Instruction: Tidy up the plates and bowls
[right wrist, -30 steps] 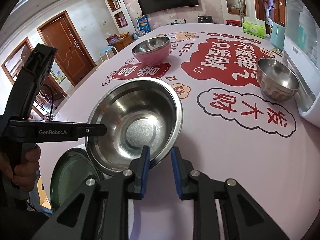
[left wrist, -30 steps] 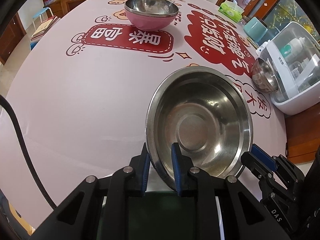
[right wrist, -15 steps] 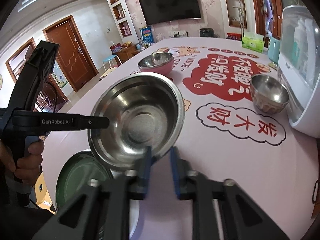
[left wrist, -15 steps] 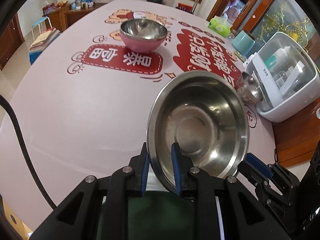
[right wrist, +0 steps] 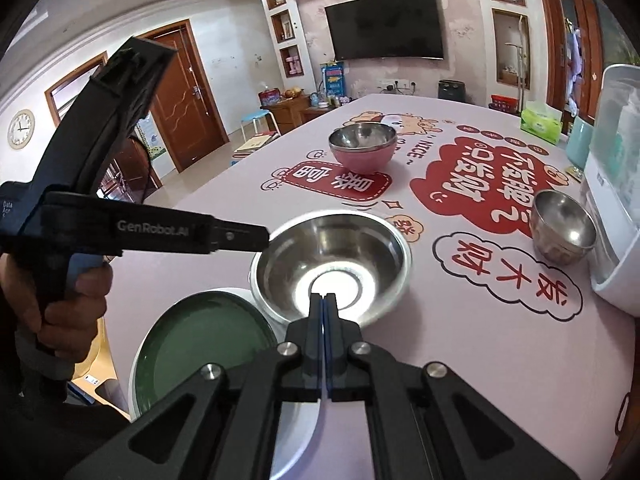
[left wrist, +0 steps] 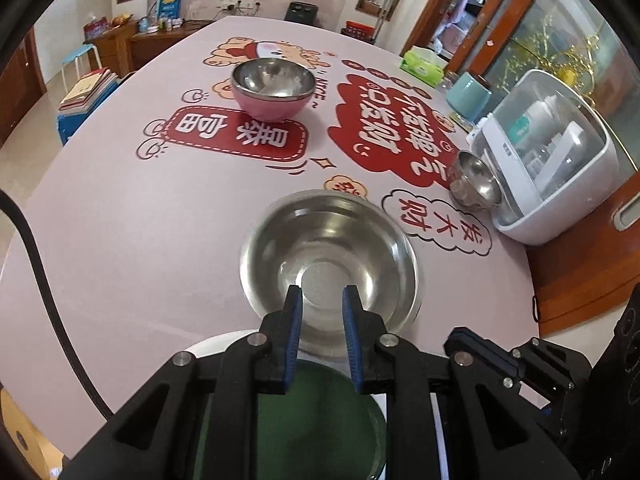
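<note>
Over the pink tablecloth (left wrist: 120, 240), the near-closed, empty left gripper (left wrist: 320, 292) and the pressed-together right gripper (right wrist: 324, 298) should rise straight clear of the steel bowl (left wrist: 332, 240).

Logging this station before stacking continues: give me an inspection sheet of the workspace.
Surface: pink tablecloth with red printed panels.
Job's things: large steel bowl by white green-centred plate, near edge; pink steel-lined bowl far; small steel bowl beside white clear-lidded appliance.
Clutter: that appliance, teal canister, green tissue pack.
Grippers: left gripper nearly closed at large bowl's rim, grip unclear; right gripper shut, empty, above that bowl.
Cables: black cable along table's left side.
Surroundings: wall television, brown door, blue stool.
</note>
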`<state>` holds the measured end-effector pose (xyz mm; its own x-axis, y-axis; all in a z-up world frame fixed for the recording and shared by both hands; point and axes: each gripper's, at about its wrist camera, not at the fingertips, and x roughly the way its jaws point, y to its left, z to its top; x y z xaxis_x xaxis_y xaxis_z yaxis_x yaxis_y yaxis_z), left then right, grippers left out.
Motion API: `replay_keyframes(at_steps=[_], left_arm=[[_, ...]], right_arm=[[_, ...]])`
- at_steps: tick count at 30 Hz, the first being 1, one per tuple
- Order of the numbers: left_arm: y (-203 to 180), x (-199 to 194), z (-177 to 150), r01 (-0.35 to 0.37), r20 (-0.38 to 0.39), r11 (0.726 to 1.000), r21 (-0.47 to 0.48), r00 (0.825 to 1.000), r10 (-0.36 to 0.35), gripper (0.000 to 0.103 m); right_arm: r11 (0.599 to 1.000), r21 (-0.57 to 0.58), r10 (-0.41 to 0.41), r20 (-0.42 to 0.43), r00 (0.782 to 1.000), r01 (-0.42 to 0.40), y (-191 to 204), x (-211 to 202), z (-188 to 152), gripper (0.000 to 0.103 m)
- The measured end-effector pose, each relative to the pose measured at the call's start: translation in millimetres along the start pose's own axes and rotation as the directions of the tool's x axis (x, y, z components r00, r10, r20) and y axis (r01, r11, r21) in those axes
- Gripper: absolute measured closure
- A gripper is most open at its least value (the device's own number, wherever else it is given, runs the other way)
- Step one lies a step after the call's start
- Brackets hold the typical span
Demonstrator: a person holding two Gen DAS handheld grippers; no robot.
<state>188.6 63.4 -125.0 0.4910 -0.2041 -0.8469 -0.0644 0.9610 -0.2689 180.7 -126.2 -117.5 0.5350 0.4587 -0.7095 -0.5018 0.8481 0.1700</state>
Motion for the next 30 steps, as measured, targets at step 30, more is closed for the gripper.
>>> replay_keyframes(at_steps=[30], left_arm=[[28,46,11,-0.081,-0.121,0.994,-0.069,0.99,0.072,0.072]], right_arm=[[0.98,0.198,-0.013,-0.124,0.992,0.038,-41,36,-8,0.069]])
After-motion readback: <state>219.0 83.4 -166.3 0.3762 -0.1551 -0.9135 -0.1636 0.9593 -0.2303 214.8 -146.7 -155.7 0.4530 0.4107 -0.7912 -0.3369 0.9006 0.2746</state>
